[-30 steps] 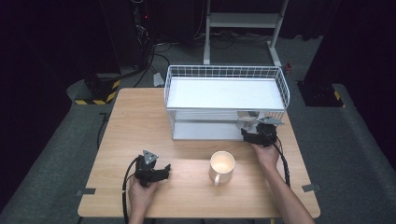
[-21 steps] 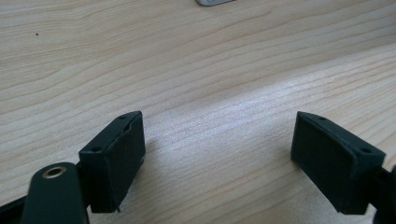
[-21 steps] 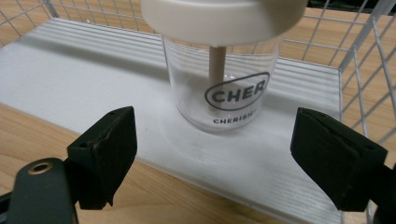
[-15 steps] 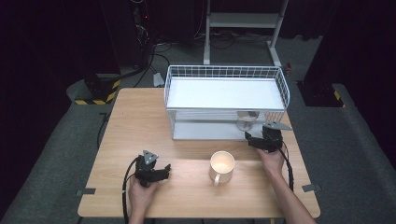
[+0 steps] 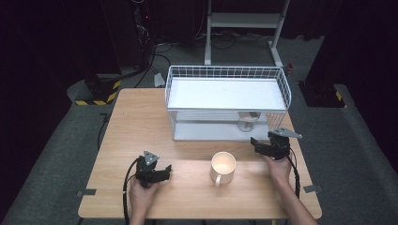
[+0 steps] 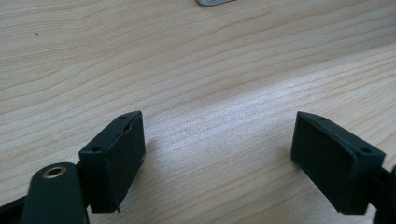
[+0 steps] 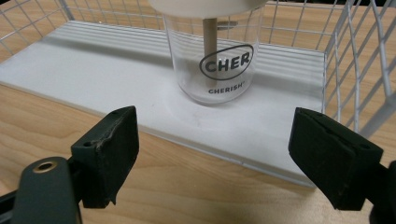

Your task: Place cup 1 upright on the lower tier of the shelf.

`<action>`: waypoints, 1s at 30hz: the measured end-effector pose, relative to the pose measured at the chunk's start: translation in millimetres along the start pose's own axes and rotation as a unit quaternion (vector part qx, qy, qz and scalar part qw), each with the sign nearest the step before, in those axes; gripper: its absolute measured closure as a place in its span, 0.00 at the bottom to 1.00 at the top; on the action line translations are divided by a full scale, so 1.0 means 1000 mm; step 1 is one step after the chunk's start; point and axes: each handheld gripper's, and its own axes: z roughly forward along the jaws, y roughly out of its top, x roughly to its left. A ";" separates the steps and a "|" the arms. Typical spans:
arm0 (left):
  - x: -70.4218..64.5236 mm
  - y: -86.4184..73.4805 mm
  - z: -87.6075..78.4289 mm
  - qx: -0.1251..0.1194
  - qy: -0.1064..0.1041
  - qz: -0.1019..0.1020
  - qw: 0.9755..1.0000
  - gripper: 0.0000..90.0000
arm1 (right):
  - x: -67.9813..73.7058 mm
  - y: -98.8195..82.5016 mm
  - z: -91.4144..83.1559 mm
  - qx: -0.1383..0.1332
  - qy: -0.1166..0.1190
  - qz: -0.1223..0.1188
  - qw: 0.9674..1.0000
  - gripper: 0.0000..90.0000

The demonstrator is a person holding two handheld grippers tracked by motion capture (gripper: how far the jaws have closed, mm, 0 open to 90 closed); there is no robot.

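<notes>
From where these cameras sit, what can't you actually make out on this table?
- Glass jar: its top is cut off by the upper edge of the right gripper view; in the high view the rack's upper shelf covers it.
- Mug: its contents are washed out by glare in the high view.

A mug (image 5: 222, 166) stands on the table (image 5: 136, 126) before the wire rack (image 5: 227, 102), whose lower shelf holds a glass (image 7: 214, 56).

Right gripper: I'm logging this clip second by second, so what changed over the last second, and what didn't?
The right gripper drew back from the rack's lower shelf toward the person, open, leaving the clear glass jar standing on that shelf. The left gripper, open over bare wood, and the cream mug stayed put.
</notes>
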 end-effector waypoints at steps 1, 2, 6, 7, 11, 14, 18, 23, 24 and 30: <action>0.000 0.000 0.000 0.000 0.000 0.001 1.000 0.20 | 0.001 0.000 -0.002 0.003 0.001 0.002 1.000 0.18; 0.000 0.000 0.000 0.000 0.000 0.001 1.000 0.20 | 0.001 -0.001 -0.002 0.002 0.002 0.000 1.000 0.18; 0.000 0.000 0.000 0.000 0.000 0.000 1.000 0.20 | 0.003 -0.003 -0.008 -0.003 0.002 -0.003 1.000 0.19; 0.000 0.000 0.000 0.000 0.000 0.001 1.000 0.20 | 0.003 -0.004 -0.010 -0.003 0.003 -0.005 1.000 0.19; 0.000 0.000 0.000 0.000 0.000 0.001 1.000 0.20 | 0.003 -0.009 -0.014 -0.002 0.006 -0.002 1.000 0.19; 0.000 0.000 0.000 0.000 0.000 -0.001 1.000 0.20 | 0.004 -0.011 -0.017 0.000 0.003 -0.004 1.000 0.19; 0.000 0.000 0.000 0.000 0.000 0.000 1.000 0.20 | 0.004 -0.016 -0.021 0.001 0.005 -0.008 1.000 0.19; 0.000 0.000 0.000 -0.001 0.000 -0.001 1.000 0.20 | 0.006 -0.024 -0.028 0.008 0.002 -0.016 1.000 0.19; 0.000 0.000 0.000 0.000 0.000 0.001 1.000 0.20 | 0.006 -0.026 -0.029 0.008 0.003 -0.019 1.000 0.19; 0.000 0.000 0.000 0.000 0.000 0.001 1.000 0.20 | 0.007 -0.040 -0.036 0.018 0.001 -0.021 1.000 0.19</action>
